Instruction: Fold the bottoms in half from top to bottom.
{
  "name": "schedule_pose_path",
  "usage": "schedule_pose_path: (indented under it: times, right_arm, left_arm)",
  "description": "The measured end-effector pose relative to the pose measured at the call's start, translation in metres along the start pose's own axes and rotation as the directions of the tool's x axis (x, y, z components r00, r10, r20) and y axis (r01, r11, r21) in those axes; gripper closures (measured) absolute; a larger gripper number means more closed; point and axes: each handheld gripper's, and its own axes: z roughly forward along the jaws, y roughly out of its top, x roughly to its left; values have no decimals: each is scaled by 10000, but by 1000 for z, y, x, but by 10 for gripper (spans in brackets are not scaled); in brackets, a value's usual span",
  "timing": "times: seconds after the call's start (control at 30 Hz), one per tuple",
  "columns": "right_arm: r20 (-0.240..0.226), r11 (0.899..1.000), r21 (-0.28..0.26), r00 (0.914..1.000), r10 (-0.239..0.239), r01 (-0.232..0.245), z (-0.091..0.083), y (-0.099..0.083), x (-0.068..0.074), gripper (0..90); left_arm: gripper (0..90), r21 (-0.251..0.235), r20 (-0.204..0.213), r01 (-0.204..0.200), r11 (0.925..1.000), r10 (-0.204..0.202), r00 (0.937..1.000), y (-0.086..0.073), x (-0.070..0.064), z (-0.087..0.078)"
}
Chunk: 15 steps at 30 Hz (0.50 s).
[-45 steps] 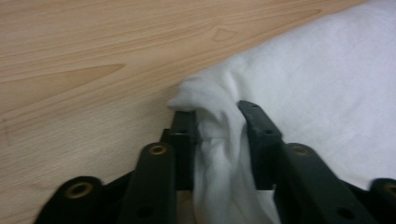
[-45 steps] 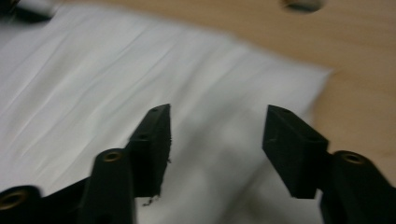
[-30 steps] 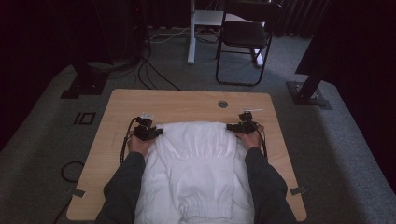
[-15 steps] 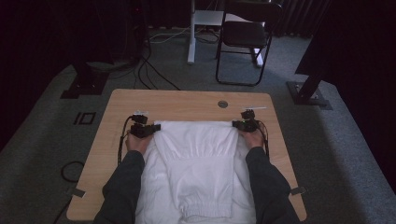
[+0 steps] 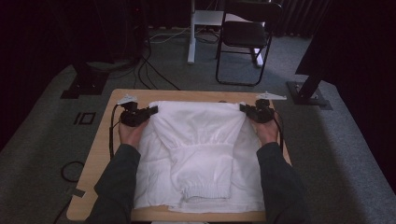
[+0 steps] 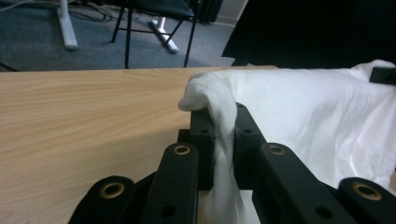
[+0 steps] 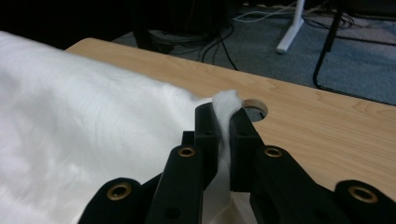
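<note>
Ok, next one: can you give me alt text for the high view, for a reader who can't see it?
A person's left gripper and right gripper each pinch a far corner of a white garment spread over a wooden table, its far edge pulled taut between them. A black chair stands on grey carpet beyond the table.
</note>
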Motion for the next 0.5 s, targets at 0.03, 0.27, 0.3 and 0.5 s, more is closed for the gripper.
schedule_pose_path:
  times: [0.03, 0.27, 0.3, 0.5]
  right_arm:
    - [-105, 9999, -80, 9999, -100, 99, -7, -4, 3, 848]
    - [-532, 9977, -189, 9964, -662, 653, -46, -39, 20, 846]
    - [-568, 9974, -198, 9959, -698, 688, -51, -44, 21, 846]
    - [-918, 9972, 429, 9941, -577, 618, -69, -95, 32, 844]
  left_arm:
    - [831, -5, 41, -114, 9999, 114, 9999, -2, -2, -3]
    - [828, -28, 588, -901, 9959, 901, 9942, -25, -27, -37]
    - [828, 11, 688, -986, 9951, 983, 9928, -31, -31, -42]
    - [826, 1032, 1021, -1412, 9846, 1307, 9861, -82, -51, -58]
